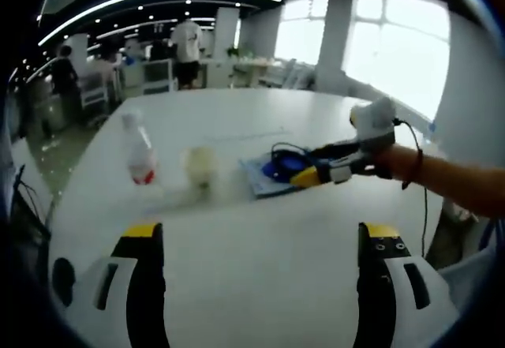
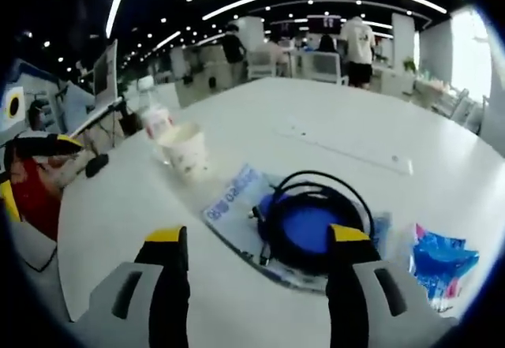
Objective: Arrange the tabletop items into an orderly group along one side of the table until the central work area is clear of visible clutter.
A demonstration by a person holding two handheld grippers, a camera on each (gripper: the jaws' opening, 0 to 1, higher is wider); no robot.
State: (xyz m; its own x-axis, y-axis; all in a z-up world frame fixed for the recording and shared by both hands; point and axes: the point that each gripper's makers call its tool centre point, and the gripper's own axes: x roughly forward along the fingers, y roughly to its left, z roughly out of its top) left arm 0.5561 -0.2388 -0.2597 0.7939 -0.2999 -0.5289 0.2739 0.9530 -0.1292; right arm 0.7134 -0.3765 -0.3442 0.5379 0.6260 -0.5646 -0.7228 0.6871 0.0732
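on white table (image 2: 442,127): right tongs (image 2: 256,241) open, straddling coiled cable (image 2: 312,222).

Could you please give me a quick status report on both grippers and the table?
Left gripper open, empty. Right gripper open at coiled cable on booklet. Bottle, cup uncollected.

In the right gripper view a coiled cable (image 2: 316,220) is lying on a flat booklet (image 2: 233,198) on the table (image 2: 331,119), with a packet (image 2: 442,261) sitting just to its right. A cup (image 2: 184,149) is standing beyond the booklet to the left, and what is probably a bottle (image 2: 156,119) is standing just behind it.
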